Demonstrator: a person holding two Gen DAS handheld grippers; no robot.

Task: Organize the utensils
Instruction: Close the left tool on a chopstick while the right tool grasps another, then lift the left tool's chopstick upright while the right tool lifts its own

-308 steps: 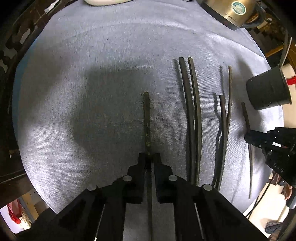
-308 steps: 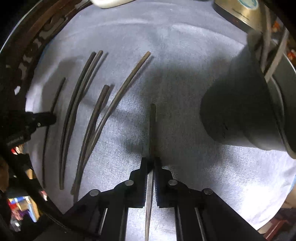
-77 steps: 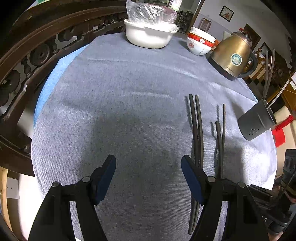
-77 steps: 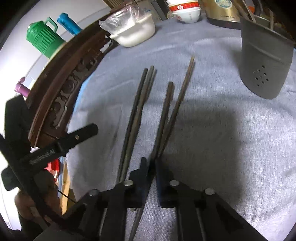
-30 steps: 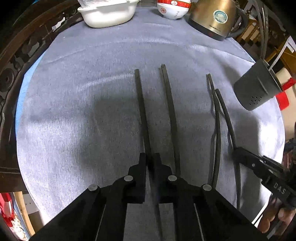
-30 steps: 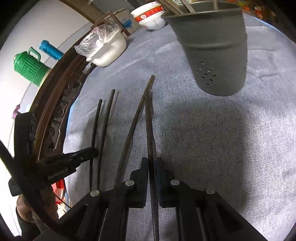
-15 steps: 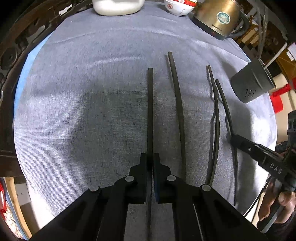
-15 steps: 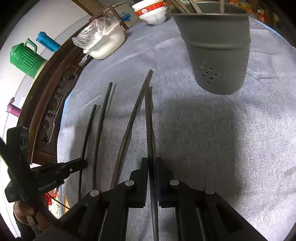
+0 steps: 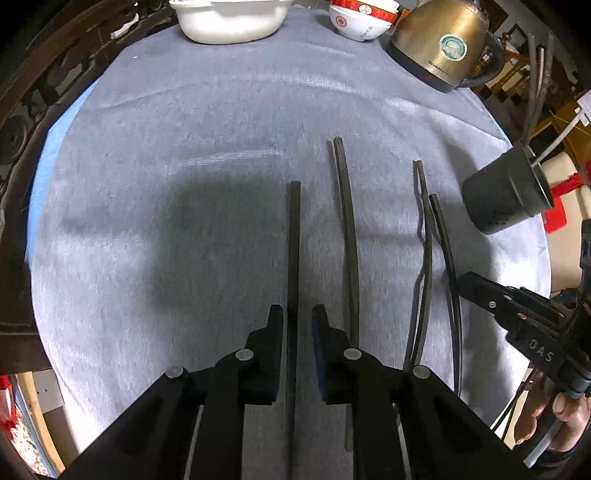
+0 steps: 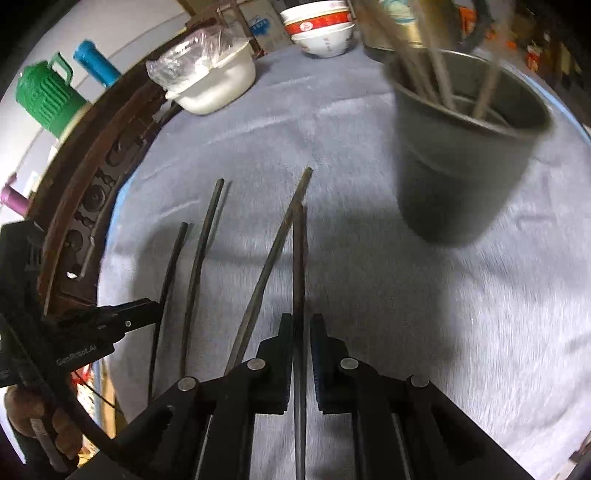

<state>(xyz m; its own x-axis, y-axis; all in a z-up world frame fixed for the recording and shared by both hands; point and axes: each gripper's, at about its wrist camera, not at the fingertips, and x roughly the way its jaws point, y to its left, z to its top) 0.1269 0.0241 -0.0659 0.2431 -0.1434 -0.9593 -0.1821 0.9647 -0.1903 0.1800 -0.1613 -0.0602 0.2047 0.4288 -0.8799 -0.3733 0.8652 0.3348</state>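
Observation:
A dark chopstick (image 9: 293, 240) lies on the grey cloth between the fingers of my left gripper (image 9: 297, 317). Its jaws are opening and the pads stand clear of the stick on both sides. Beside it lies a second chopstick (image 9: 347, 240), and further right two more (image 9: 426, 251). My right gripper (image 10: 301, 325) is shut on another dark chopstick (image 10: 298, 258), which points up the cloth towards the grey perforated utensil holder (image 10: 461, 166). Several chopsticks stand in that holder. The left gripper (image 10: 103, 321) also shows at the left of the right wrist view.
A brass kettle (image 9: 443, 48), a red-rimmed bowl (image 9: 358, 22) and a white dish (image 9: 232, 18) stand along the far edge. A carved wooden chair back (image 10: 92, 192) curves along the left. Three chopsticks (image 10: 199, 258) lie left of my right gripper.
The left jaws have parted from the chopstick they were gripping. The right gripper has moved with its chopstick towards the holder, which now looms larger and blurred.

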